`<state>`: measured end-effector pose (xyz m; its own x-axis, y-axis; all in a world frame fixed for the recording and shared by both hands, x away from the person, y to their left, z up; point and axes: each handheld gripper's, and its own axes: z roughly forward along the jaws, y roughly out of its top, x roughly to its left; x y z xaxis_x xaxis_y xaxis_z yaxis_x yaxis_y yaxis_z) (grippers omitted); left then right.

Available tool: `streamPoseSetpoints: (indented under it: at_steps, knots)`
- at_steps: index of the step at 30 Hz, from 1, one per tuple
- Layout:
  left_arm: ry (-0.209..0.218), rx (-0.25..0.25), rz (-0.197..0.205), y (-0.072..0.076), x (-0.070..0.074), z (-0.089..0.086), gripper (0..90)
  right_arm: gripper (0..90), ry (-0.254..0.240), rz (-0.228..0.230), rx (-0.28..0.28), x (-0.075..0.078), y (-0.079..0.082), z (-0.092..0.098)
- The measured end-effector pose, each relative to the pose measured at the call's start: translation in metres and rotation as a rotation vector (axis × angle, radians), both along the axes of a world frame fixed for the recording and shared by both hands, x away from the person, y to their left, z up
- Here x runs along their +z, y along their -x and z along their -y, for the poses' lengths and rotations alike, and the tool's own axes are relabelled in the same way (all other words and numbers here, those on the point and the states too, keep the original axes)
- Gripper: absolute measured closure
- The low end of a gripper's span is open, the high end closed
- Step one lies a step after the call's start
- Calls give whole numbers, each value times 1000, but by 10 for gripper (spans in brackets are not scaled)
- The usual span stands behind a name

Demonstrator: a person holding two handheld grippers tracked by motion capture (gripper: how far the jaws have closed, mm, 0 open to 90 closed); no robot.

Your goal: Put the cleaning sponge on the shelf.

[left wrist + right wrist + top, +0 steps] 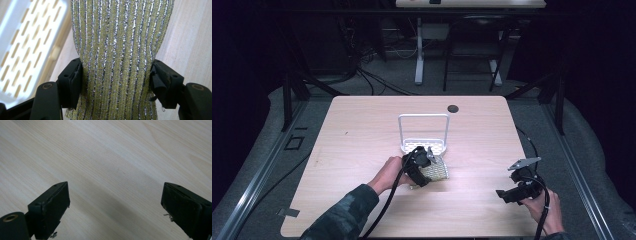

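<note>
Here, the left gripper (116, 82) pinches the glittery cloth (117, 50)
Its jaws squeeze both edges of the cloth beside the white rack (424, 131); the right gripper (115, 205) gapes wide over bare table (112, 157)

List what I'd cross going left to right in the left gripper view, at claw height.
White slotted rack → one black claw pad → gold-and-silver striped scouring cloth pinched in the left claw → the other claw pad → bare wooden table.

Black tongs (430, 156), black cables, camouflage sleeve (343, 212).
</note>
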<state>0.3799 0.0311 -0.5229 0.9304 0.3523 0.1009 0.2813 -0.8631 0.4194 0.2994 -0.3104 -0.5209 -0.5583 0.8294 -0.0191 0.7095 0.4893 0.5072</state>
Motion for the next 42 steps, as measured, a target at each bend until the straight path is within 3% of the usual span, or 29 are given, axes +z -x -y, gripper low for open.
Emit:
streamPoseSetpoints:
  at_steps: [2,3,12,16,30,42]
  knots:
    - [29,68,-3,-3,2,-8,319,77,2,-5,-3,-1,0,0]
    - [29,68,-3,-3,2,-8,319,77,2,-5,-3,-1,0,0]
    - [91,241,-8,-14,9,-25,319,78,1,1,6,1,0,-1]
    - [103,288,-11,-17,9,-26,317,79,5,-1,6,0,0,-1]
    - [143,410,33,-27,12,-28,325,83,-1,1,6,0,0,-1]
    - [169,468,56,-33,4,-21,327,88,4,-9,8,-1,0,-1]
